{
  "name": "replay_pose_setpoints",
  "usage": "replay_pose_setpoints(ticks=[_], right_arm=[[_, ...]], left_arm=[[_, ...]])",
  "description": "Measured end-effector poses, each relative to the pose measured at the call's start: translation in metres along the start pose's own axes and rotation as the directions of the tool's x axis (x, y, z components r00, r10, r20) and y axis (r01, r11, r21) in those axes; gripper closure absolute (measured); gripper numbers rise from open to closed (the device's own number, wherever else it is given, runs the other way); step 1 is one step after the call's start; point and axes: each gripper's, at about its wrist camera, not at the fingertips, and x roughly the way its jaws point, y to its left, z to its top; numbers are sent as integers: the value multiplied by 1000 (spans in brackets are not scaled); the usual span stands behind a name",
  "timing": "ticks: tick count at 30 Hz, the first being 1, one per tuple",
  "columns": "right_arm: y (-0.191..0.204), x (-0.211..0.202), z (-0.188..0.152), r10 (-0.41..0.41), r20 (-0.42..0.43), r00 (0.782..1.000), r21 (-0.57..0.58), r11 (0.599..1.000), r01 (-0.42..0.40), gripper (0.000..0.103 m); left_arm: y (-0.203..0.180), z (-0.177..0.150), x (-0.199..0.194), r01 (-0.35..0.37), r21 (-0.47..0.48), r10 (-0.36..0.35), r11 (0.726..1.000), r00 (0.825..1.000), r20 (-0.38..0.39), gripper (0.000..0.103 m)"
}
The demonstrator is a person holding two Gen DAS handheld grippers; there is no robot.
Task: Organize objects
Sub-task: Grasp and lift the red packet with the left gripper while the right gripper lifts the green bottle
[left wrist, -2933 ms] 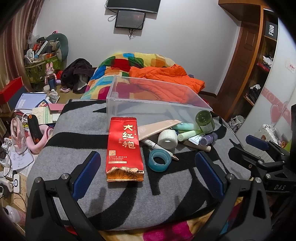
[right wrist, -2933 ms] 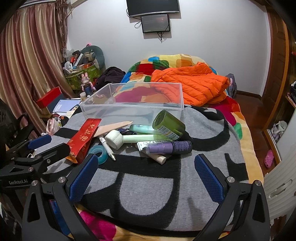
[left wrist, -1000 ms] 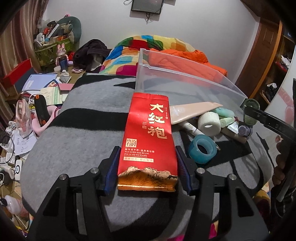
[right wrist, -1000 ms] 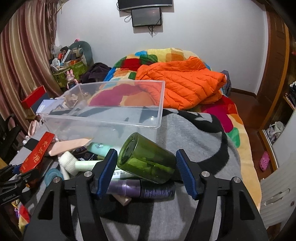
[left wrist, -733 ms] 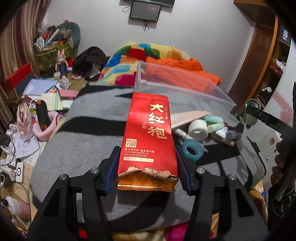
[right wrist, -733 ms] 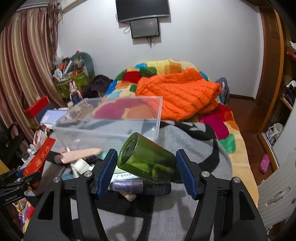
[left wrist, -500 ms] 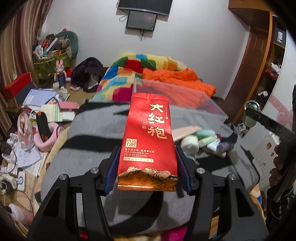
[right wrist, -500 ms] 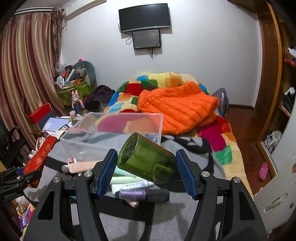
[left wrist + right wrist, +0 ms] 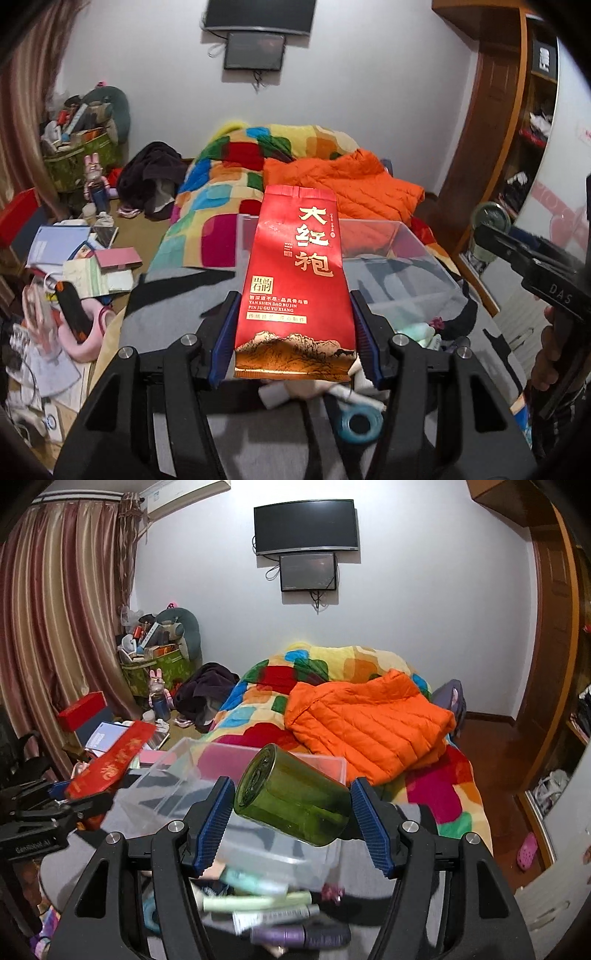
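My left gripper (image 9: 293,350) is shut on a red tea packet (image 9: 297,280) with gold Chinese characters, held up in the air in front of the clear plastic bin (image 9: 406,254). My right gripper (image 9: 291,823) is shut on a green glass jar (image 9: 291,799), lying on its side, held above the near edge of the bin (image 9: 177,771). The tea packet also shows at the left of the right wrist view (image 9: 114,760). The jar shows at the right of the left wrist view (image 9: 491,221).
Loose items lie on the grey blanket (image 9: 166,321) below the grippers: a blue tape ring (image 9: 360,424), green tubes (image 9: 258,901), a purple bottle (image 9: 299,936). An orange jacket (image 9: 369,716) lies on the bed behind the bin. Clutter covers the floor at left (image 9: 85,266).
Both grippers closed on their objects and lifted them off the blanket. The packet and the jar have risen higher, and the bin and loose items now sit lower in both views.
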Motion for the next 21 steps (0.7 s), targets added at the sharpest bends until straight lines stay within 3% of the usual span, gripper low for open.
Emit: replay_pose_setpoints(ticks=[11,21], right_arm=[[9,79,9,56,-148,987,-28,998,-60,41],[17,130,-7,69,-300,951,-77,992,-96,41]], left_arm=[[2,27,82,52,10,-49,999,978,-201,46],[-3,30,106,53,56,-38,997,972,-233,47]])
